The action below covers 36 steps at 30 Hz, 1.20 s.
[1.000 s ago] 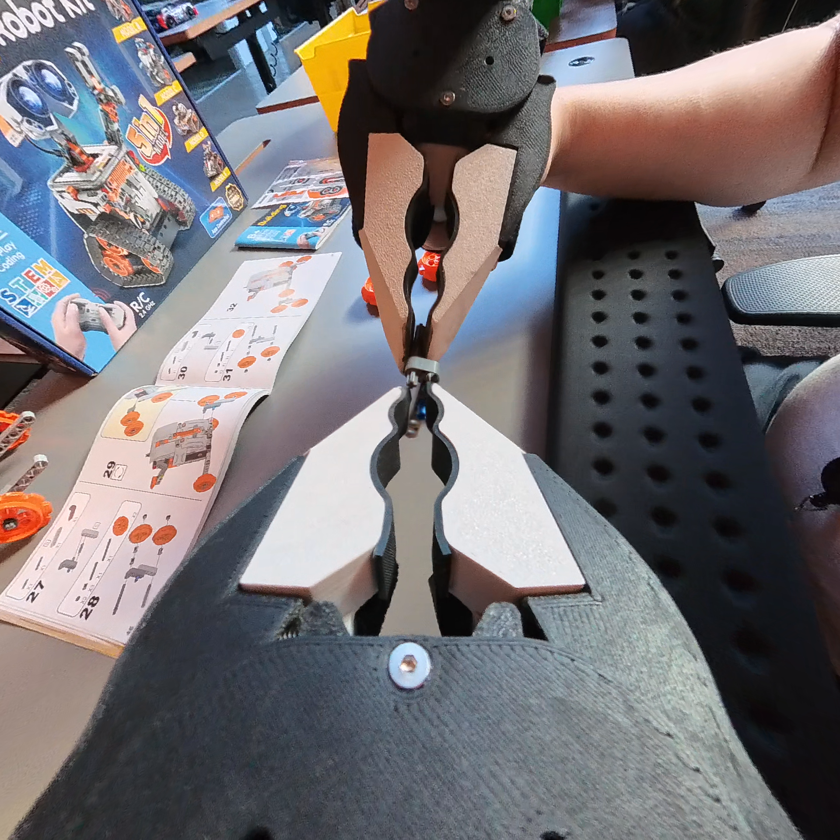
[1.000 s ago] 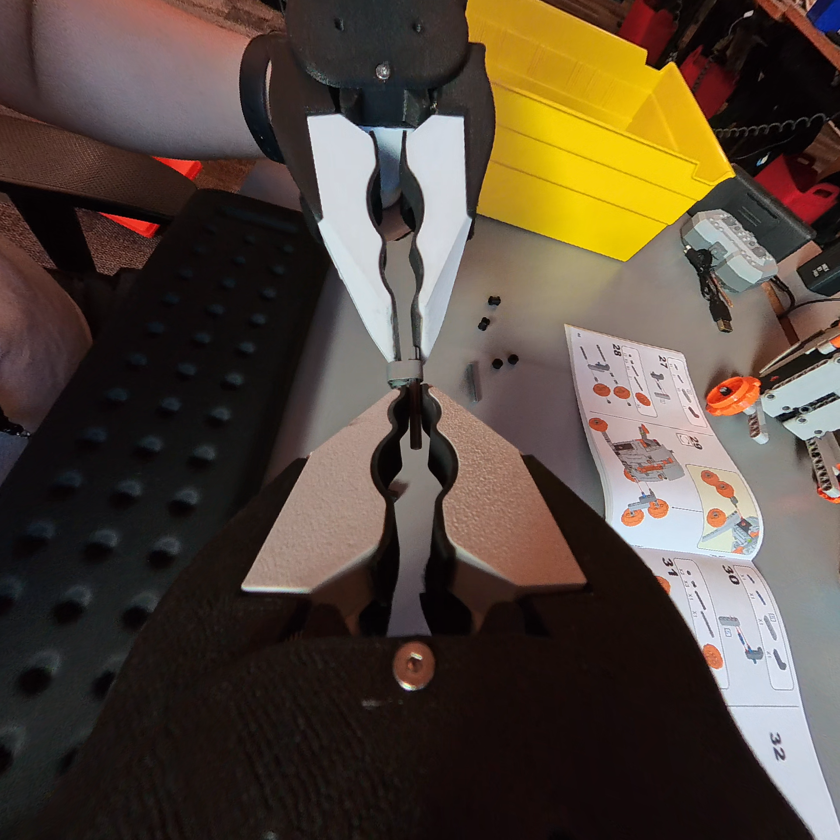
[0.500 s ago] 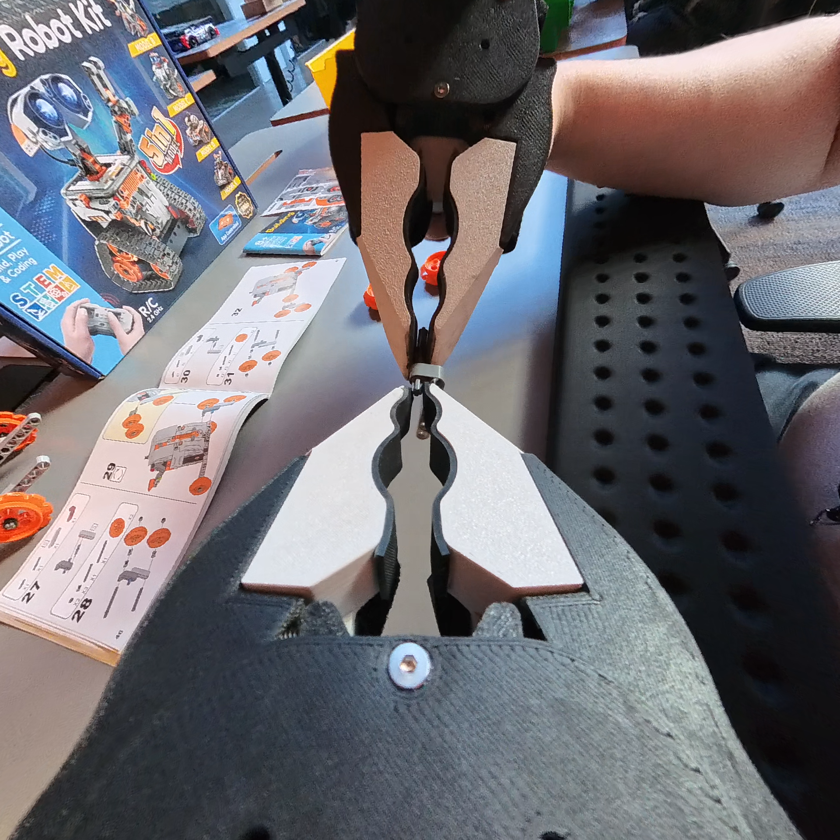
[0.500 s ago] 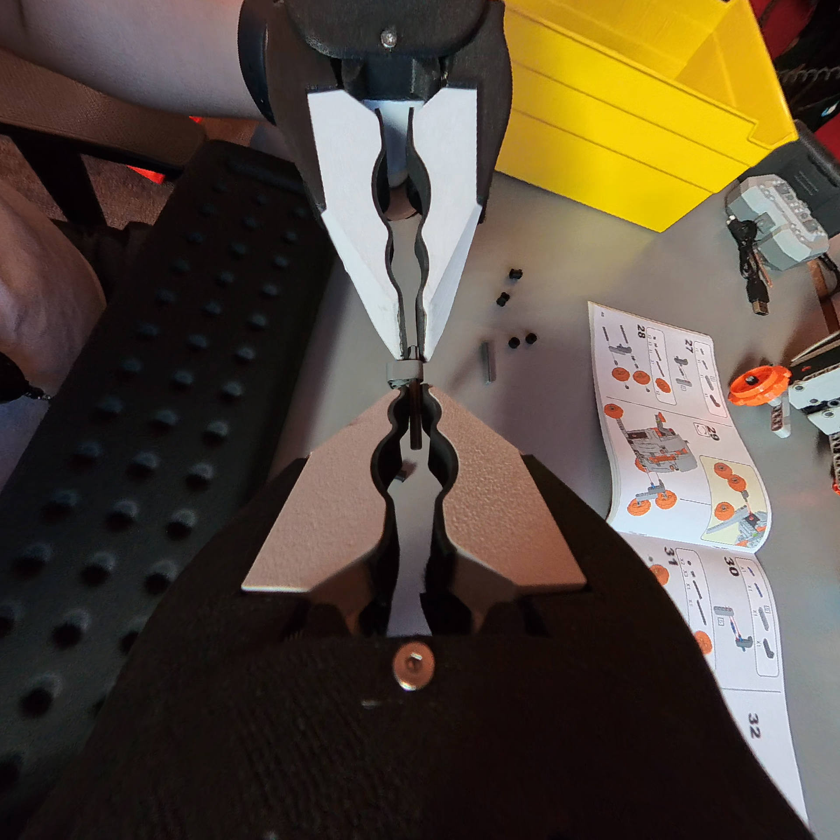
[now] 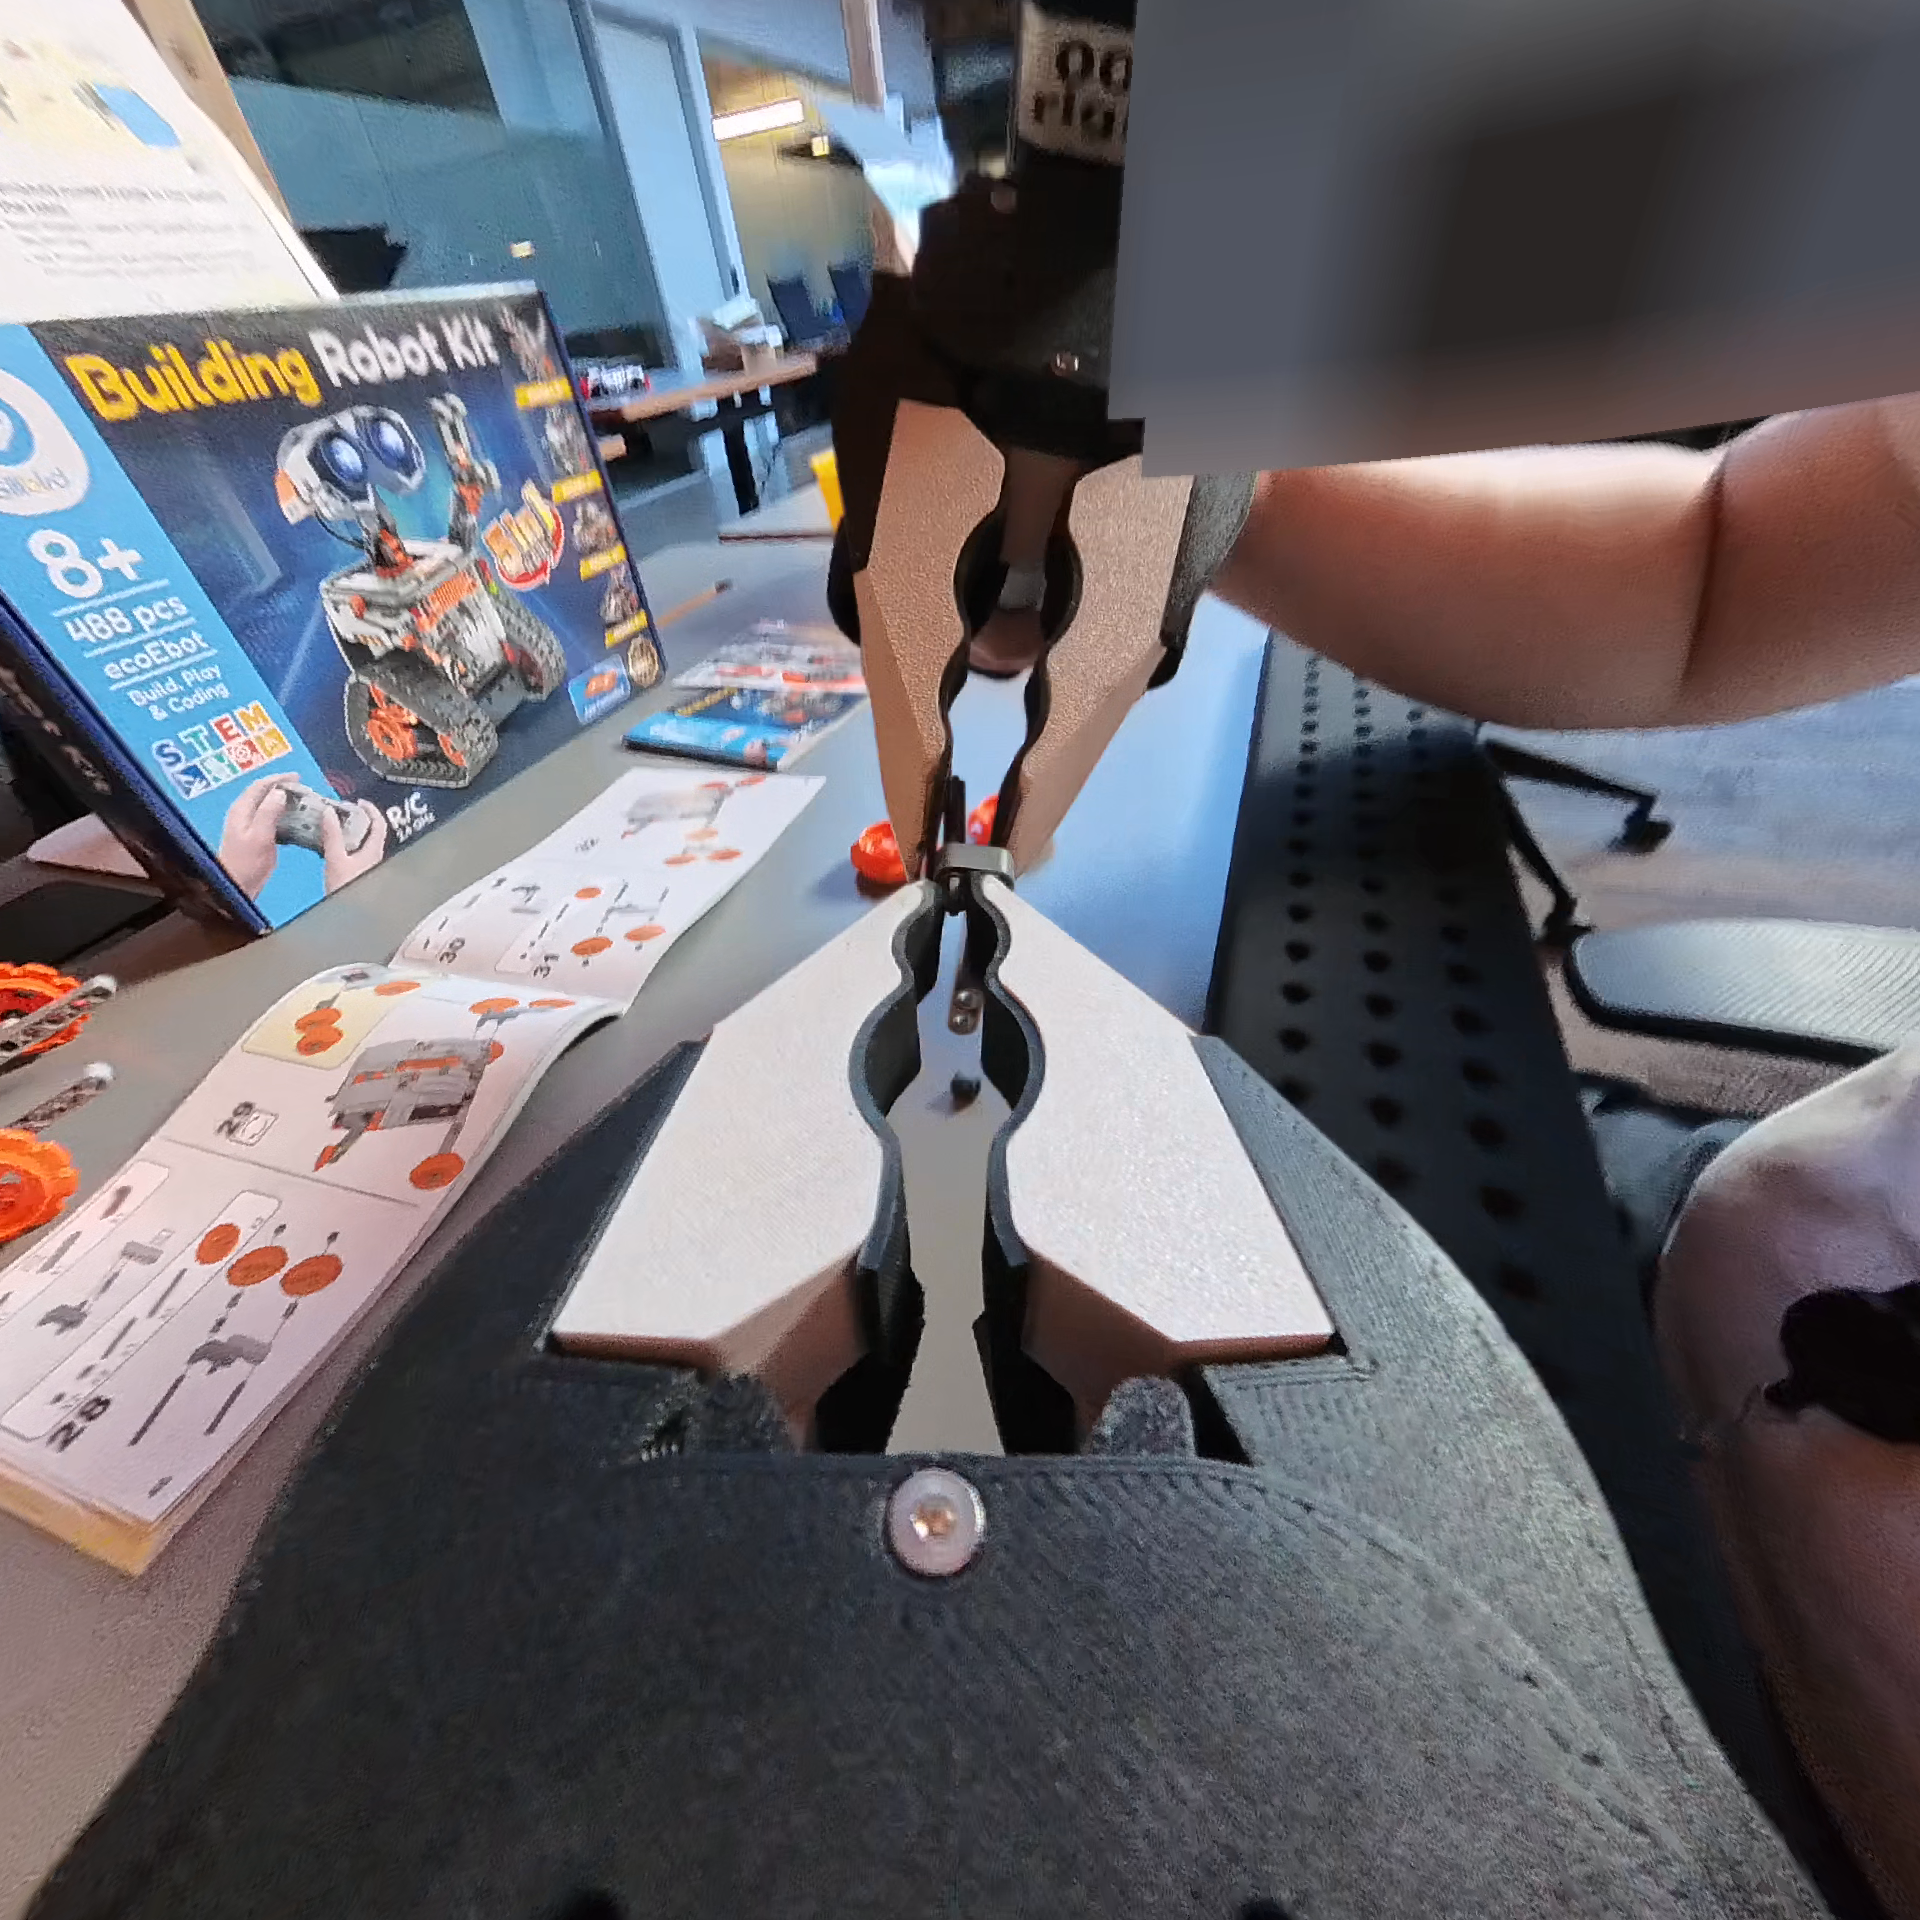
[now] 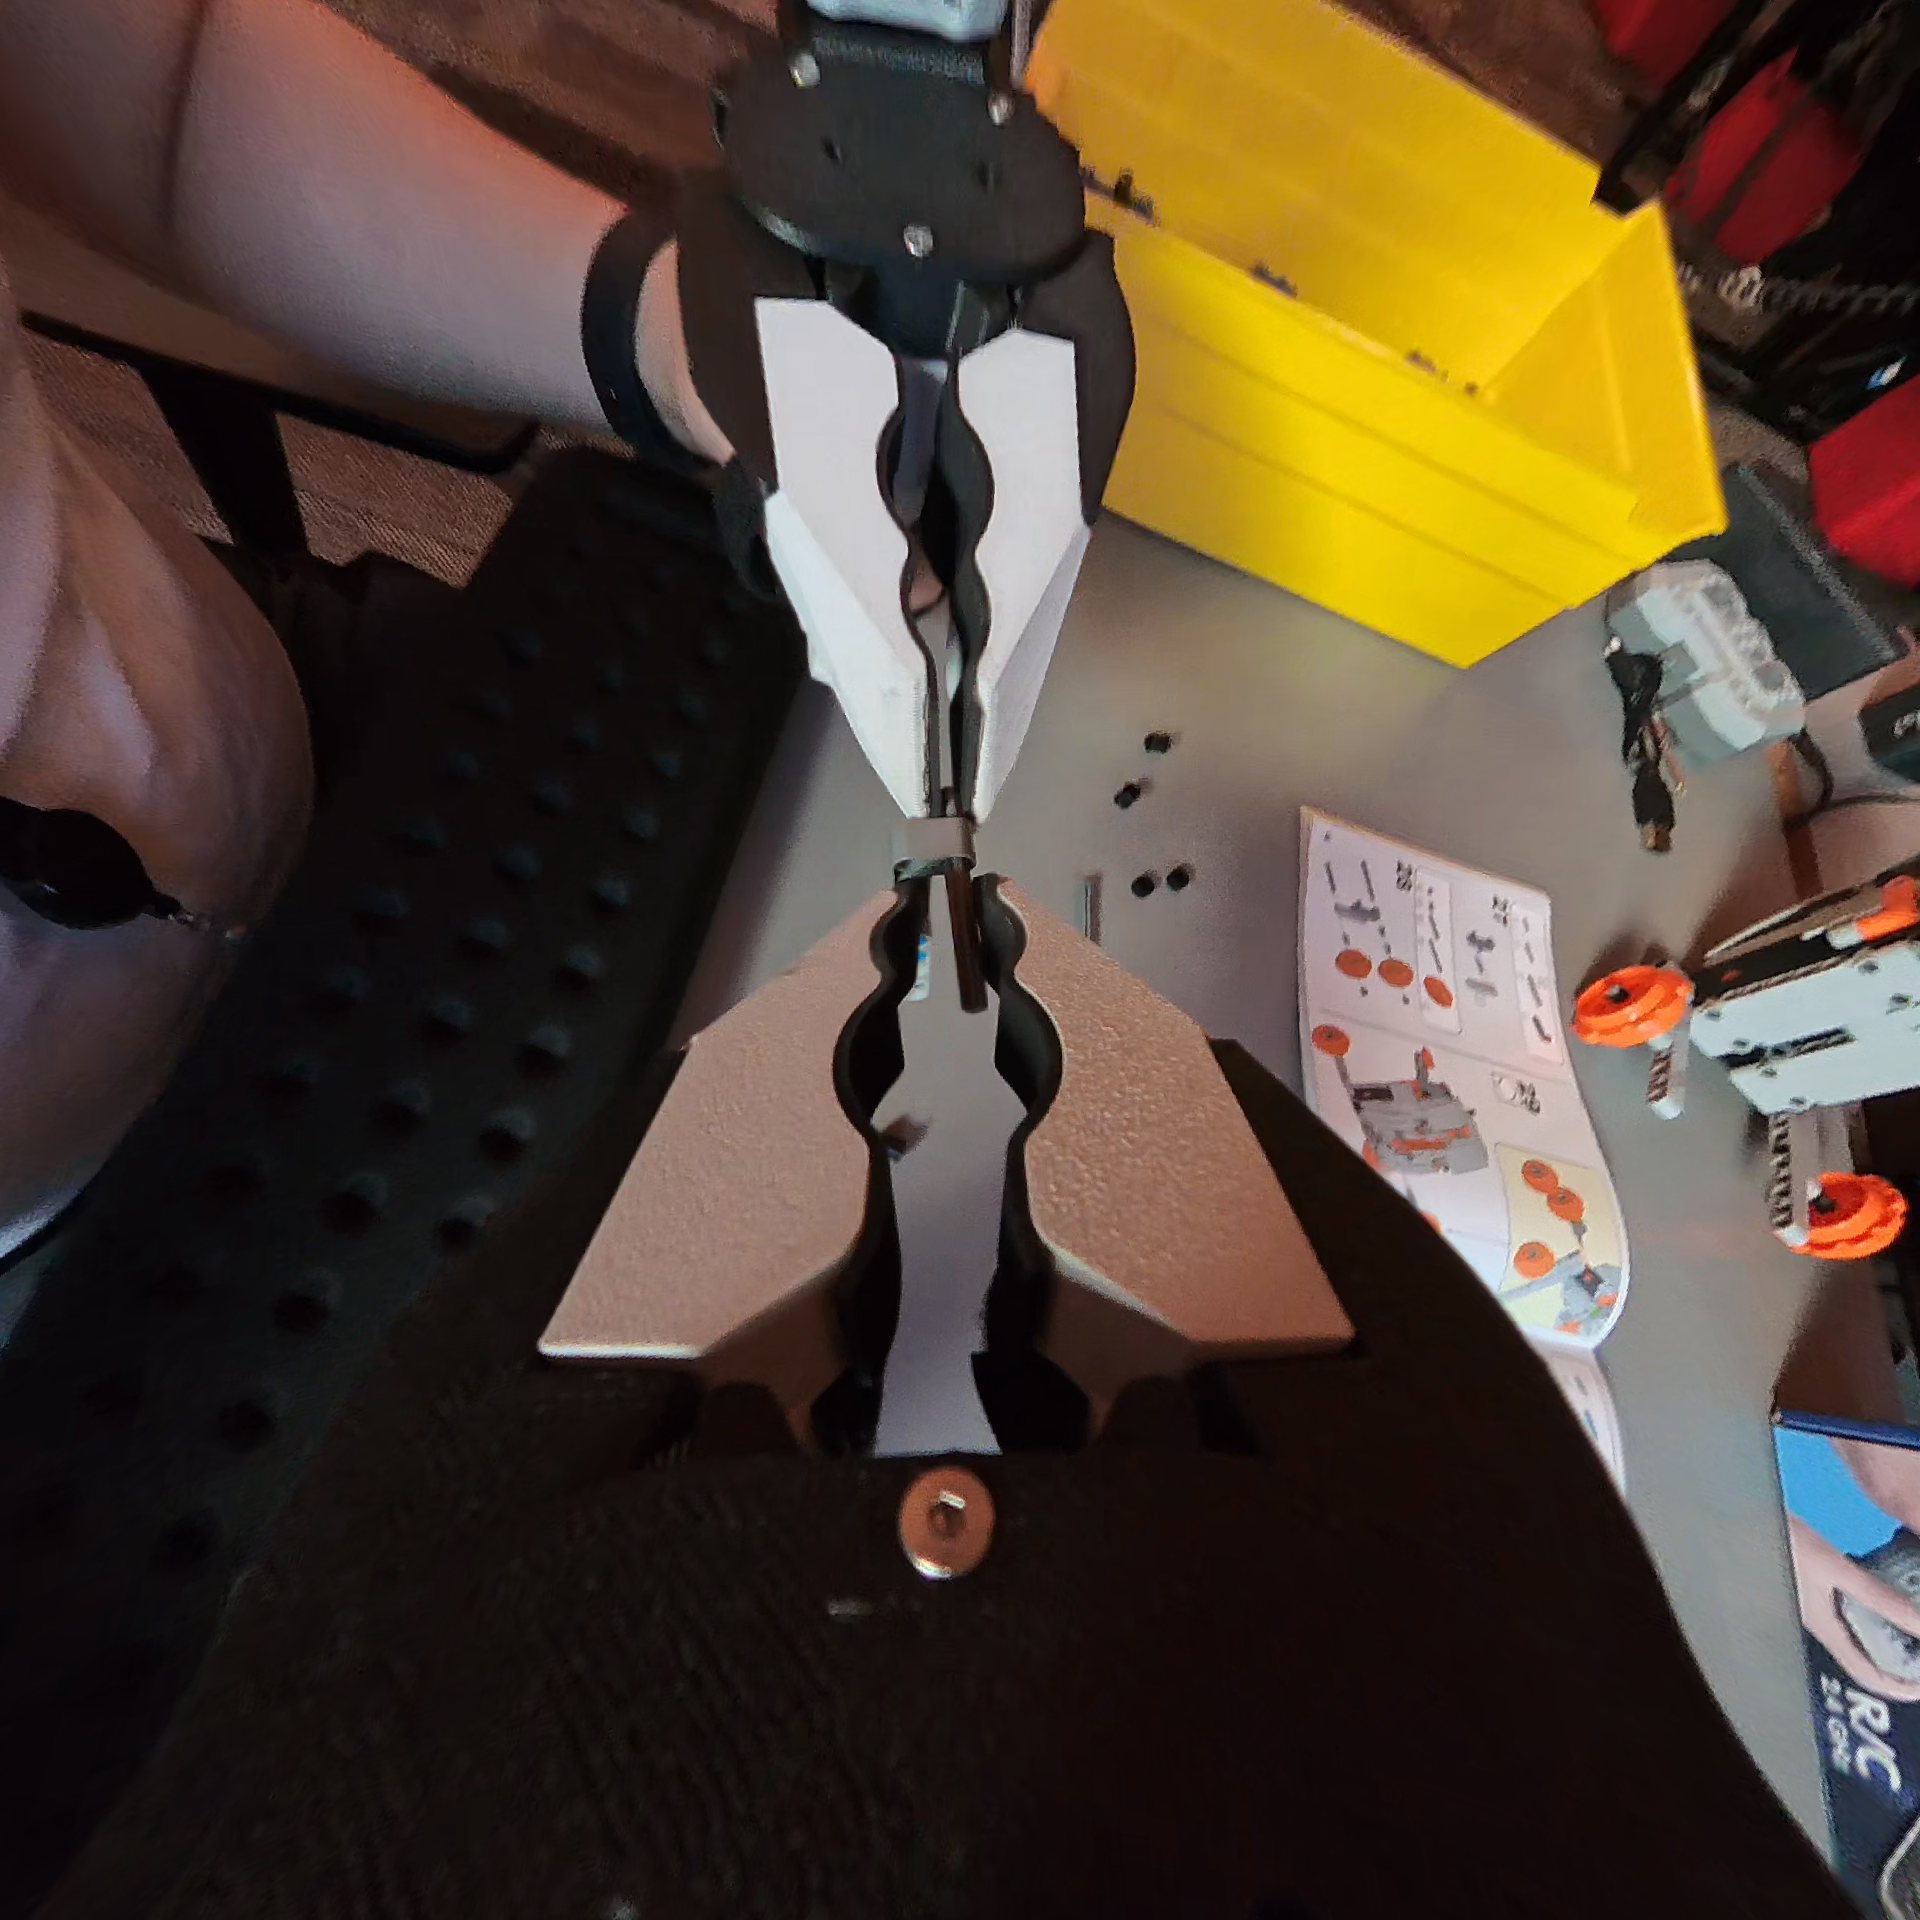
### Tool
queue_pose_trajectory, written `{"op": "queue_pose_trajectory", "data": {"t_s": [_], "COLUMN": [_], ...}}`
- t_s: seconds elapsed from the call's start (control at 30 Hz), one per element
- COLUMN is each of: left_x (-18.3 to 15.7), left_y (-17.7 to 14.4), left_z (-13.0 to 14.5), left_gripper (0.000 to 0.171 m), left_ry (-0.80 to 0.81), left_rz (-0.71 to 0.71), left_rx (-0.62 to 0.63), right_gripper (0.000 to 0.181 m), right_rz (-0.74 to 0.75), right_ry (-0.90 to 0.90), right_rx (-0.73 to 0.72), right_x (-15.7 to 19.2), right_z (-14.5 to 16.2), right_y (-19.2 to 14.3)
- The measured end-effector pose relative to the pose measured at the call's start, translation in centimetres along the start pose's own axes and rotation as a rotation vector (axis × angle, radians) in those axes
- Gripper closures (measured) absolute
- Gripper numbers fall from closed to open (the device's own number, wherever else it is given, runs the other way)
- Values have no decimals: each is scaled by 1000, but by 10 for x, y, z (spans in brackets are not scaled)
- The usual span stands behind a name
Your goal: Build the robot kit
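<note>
Tools, left tool (image 5: 951, 904) and right tool (image 6: 940, 899), each clenched on a thin rod (image 6: 964, 951) carrying a grey collar (image 6: 935, 834), should stay coaxial above the counter (image 6: 1351, 727).

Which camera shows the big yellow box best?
The right wrist view. There the yellow bin stands large on the grey table, behind the left gripper, with its front wall and open top showing. In the left wrist view only a yellow sliver peeks beside the right gripper.
</note>
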<state>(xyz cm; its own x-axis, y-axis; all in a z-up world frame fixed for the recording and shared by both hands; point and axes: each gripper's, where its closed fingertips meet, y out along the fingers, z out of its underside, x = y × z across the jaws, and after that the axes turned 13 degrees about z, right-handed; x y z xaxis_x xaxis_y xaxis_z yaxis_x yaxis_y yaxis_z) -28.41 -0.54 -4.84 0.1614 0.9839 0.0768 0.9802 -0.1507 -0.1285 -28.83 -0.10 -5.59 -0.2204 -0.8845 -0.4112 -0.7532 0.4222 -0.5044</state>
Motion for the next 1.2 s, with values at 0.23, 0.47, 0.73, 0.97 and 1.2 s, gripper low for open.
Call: {"op": "queue_pose_trajectory", "data": {"t_s": [0.23,0.47,0.73,0.97,1.2], "left_x": [-7,-5,-2,0,-5], "left_y": [-7,-16,-48,-52,-54], "left_z": [-16,-22,-39,-41,-43], "left_gripper": [170,171,171,171,171], "left_ry": [-46,-114,-207,-219,-222], "left_rz": [57,65,75,84,59], "left_rx": [-109,-198,-407,-423,-394], "right_gripper": [176,168,161,165,161], "right_rz": [-27,17,76,-164,-362], "right_ry": [-52,-74,18,-261,-377], "right_rx": [2,6,8,211,237], "right_x": [2,-4,3,24,18], "right_z": [-17,-28,25,97,106], "right_y": [-6,-3,-25,10,25]}}
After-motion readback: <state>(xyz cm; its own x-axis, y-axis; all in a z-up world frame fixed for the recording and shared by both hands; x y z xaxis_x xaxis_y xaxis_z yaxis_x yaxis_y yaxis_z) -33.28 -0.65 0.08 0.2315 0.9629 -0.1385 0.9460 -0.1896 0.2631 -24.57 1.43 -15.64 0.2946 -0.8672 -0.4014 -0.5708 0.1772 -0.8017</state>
